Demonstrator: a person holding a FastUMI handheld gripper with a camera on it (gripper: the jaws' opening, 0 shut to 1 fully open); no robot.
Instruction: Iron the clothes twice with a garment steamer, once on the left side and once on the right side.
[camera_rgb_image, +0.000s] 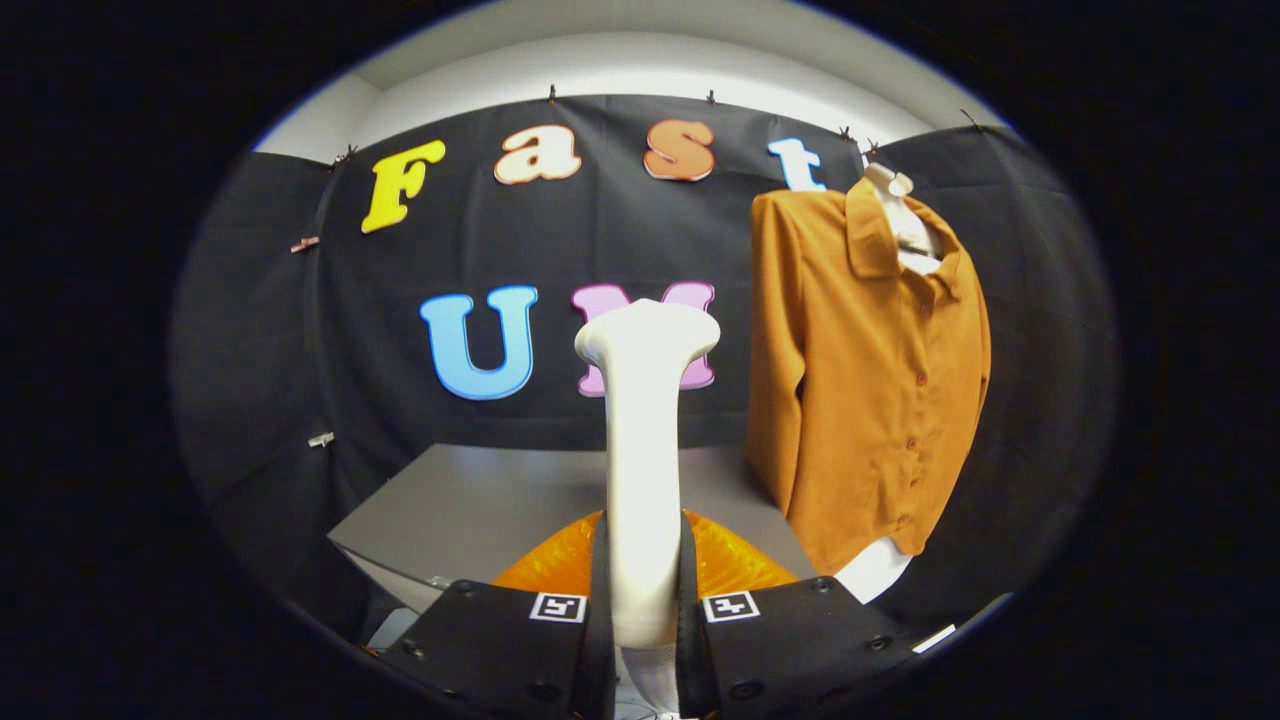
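Note:
A white garment steamer (643, 440) stands upright between my two black fingers, its flared head at the top. My gripper (643, 610) is shut on the steamer's handle, both fingers pressing its sides. An orange translucent part (735, 562) of the steamer's base shows behind the fingers. An orange-brown button shirt (865, 380) hangs on a white mannequin torso (902, 210), beyond the fingers and to the right of the steamer head. The steamer head is well apart from the shirt.
A grey table (480, 505) lies below and ahead of the fingers, its left corner near the black cloth wall. The mannequin's white lower body (875, 572) shows under the shirt hem at the table's right end.

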